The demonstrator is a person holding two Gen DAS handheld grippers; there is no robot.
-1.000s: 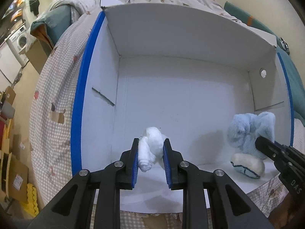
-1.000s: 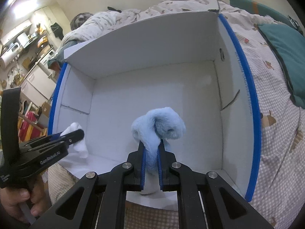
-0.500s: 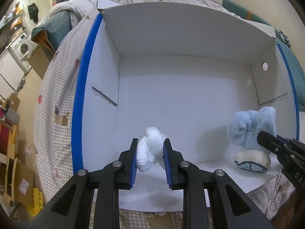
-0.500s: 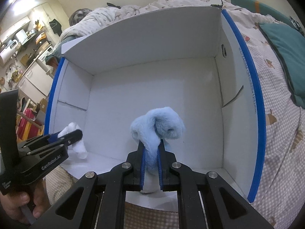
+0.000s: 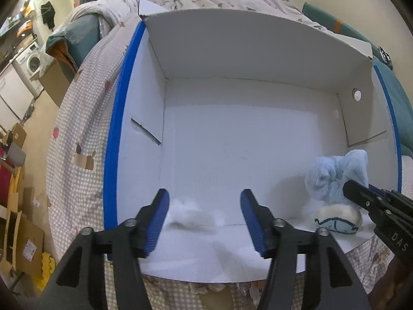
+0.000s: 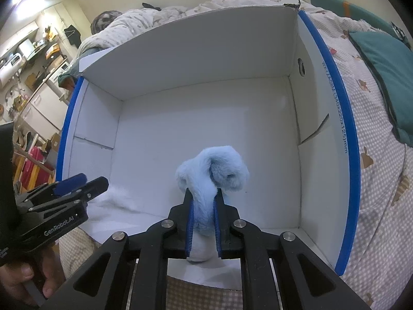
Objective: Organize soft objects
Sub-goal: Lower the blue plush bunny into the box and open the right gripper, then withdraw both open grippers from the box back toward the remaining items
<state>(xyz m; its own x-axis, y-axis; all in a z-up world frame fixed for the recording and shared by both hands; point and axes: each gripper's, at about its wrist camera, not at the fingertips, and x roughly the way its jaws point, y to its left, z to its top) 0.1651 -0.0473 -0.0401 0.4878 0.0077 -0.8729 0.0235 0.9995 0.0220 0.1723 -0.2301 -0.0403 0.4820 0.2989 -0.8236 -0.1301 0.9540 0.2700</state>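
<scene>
Left gripper (image 5: pixel 205 218) spread wide above blurred white fluff (image 5: pixel 191 215) at lower centre; right gripper (image 6: pixel 202 222) pinching pale-blue plush (image 6: pixel 213 173) inside white box (image 5: pixel 232 51).

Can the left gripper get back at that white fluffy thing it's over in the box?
Probably yes. The left gripper is open, and the white fluffy thing lies on the floor of the white box between its fingers, with nothing over it. The right gripper, shut on the blue plush, stands off to the side.
</scene>
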